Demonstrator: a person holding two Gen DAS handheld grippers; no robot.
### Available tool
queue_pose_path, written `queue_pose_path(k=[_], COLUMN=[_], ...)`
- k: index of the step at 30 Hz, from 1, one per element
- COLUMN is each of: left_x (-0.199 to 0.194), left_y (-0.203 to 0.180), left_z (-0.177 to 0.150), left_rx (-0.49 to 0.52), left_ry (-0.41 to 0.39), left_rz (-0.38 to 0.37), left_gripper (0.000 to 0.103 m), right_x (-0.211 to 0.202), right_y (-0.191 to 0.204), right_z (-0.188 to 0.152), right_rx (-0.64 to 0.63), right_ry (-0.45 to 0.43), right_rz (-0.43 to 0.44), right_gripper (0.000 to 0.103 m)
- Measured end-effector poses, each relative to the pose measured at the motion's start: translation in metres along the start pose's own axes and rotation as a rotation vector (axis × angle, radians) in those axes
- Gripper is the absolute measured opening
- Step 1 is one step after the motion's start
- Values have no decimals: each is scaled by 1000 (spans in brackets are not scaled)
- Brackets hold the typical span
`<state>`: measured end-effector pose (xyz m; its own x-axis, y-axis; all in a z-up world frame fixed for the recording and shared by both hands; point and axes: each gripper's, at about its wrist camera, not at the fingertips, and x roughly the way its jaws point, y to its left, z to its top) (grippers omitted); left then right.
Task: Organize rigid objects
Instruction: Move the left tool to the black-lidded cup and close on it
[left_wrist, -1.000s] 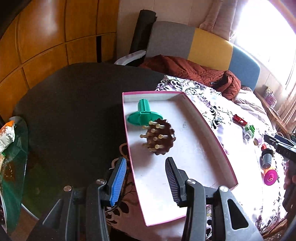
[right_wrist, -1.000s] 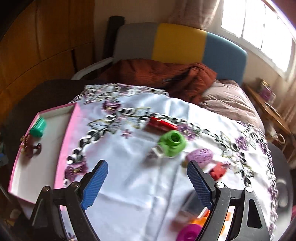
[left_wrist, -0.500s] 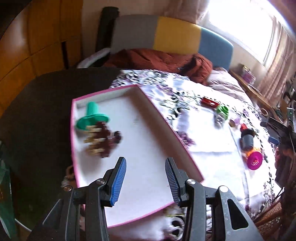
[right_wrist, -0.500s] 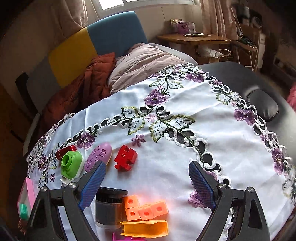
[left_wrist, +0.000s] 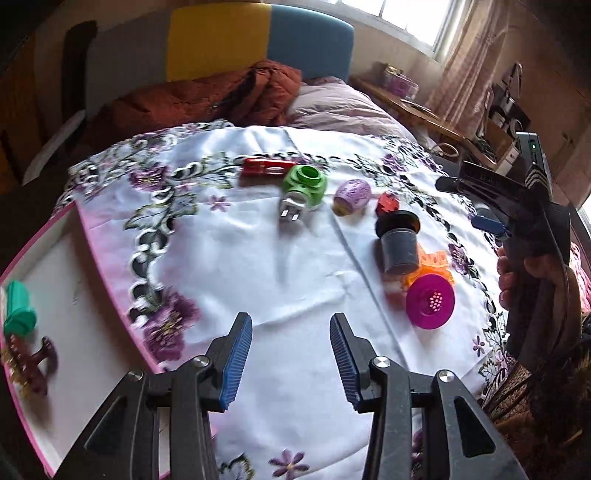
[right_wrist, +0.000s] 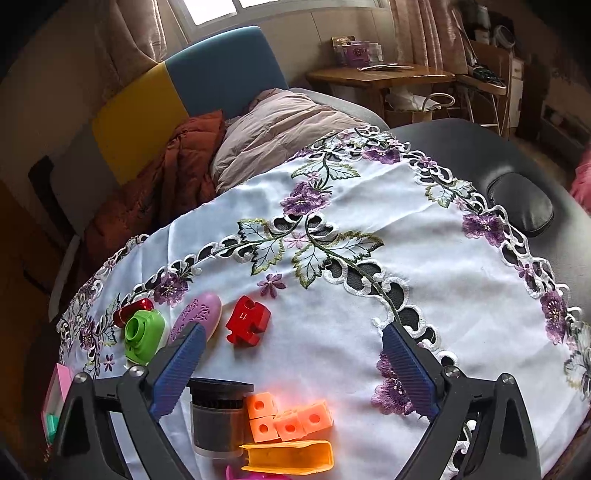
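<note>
The dark cylindrical jar (right_wrist: 218, 419) stands upright, long axis vertical, near the tablecloth's (right_wrist: 369, 332) near edge beside orange cubes (right_wrist: 284, 419). The right gripper (right_wrist: 291, 373) hovers over it, jaws wide and empty; the left gripper (left_wrist: 291, 356), moderately open, holds nothing. Judging by this, a pickup comes next: descend, close, carry to the pink tray (left_wrist: 66, 314) at the cloth's left edge.

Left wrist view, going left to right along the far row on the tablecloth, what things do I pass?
Red case → green plug-in gadget → purple oval piece → red puzzle piece.
</note>
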<state>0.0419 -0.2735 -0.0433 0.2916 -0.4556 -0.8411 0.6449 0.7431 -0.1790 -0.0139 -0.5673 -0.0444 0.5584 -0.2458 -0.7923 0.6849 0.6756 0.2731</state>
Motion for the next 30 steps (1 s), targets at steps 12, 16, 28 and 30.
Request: queue_pose_path(k=[12,16,28,30], left_x=[62,81,133,138], left_y=[-64,-75,-90,-90], left_z=[51,65,82,82], left_rx=[90,91,69,65], left_ry=[77,108,178,186], left_rz=[-206,-234,-219,-220], left_gripper=[44,45,50,50], right_x=[2,2,4,4], right_y=[-15,-20,-25,-26], right_z=[5,6,6,6], right_rx=[80,108,151,153], right_ry=[16,16,32,32], right_rz=[29,38,61,62], right_gripper=[97,97,97,98])
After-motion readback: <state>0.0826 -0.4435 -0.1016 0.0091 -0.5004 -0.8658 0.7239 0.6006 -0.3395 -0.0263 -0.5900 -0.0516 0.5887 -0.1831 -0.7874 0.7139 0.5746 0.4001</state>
